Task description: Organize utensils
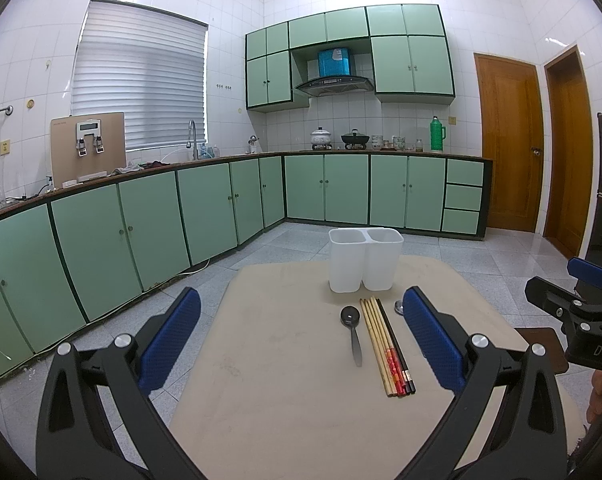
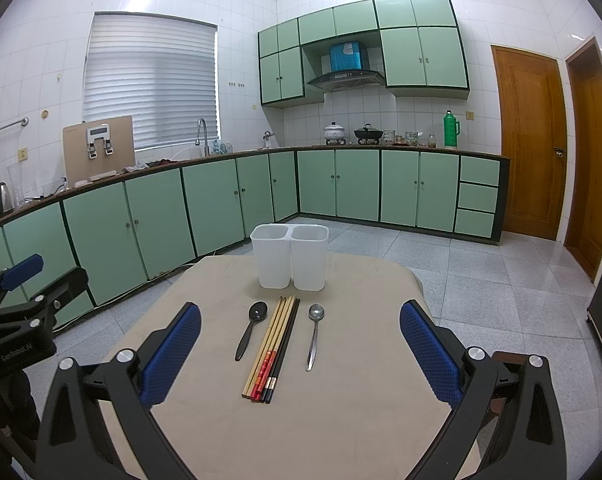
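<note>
A white two-compartment holder (image 1: 365,259) (image 2: 289,257) stands at the far side of a beige table (image 1: 285,392) (image 2: 341,412). In front of it lie a black spoon (image 1: 351,330) (image 2: 252,330), a bundle of several chopsticks (image 1: 385,346) (image 2: 272,350) and a steel spoon (image 2: 314,334), whose bowl (image 1: 399,307) peeks out beside my left gripper's right finger. My left gripper (image 1: 301,340) hovers open over the table's left part. My right gripper (image 2: 301,354) hovers open, the utensils lying between its fingers below. Each gripper shows at the other view's edge (image 1: 581,304) (image 2: 25,300).
Green floor cabinets (image 1: 149,224) (image 2: 161,208) run along the left and back walls, with a counter carrying a sink tap, pots and a green flask (image 2: 451,129). Wooden doors (image 1: 509,140) (image 2: 529,140) stand at right. Grey tiled floor (image 2: 481,272) surrounds the table.
</note>
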Available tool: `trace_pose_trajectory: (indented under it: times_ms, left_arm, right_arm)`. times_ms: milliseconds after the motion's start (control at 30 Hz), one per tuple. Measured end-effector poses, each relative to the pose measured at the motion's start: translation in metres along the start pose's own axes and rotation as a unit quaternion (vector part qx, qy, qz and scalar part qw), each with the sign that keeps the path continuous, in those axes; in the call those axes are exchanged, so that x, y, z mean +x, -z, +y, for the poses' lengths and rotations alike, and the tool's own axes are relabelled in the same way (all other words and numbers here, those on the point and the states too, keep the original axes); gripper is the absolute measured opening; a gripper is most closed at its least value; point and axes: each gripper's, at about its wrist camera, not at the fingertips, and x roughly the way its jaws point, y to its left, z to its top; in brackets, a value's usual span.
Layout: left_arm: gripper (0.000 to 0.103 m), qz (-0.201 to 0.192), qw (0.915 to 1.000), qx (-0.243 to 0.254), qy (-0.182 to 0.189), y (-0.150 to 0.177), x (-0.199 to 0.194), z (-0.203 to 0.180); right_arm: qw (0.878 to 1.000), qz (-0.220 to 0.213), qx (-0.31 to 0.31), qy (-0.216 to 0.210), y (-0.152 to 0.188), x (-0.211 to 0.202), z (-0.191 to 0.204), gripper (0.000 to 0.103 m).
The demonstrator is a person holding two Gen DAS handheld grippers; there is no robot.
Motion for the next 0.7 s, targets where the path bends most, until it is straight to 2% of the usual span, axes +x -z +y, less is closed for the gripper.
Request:
trace_pose_trajectory:
  times_ms: [467, 700]
  left_arm:
    - [0.098, 0.006, 1.0000, -0.001, 0.000, 0.003, 0.001, 0.006]
    - [0.098, 0.025, 0.9996, 0.003, -0.013, 0.004, 0.034, 0.012]
  right_arm:
    - [1.000, 0.004, -0.001, 0.001, -0.002, 0.004, -0.001, 0.097]
    - [1.000, 0.020, -0.008, 0.010, 0.011, 0.038, -0.005, 0.097]
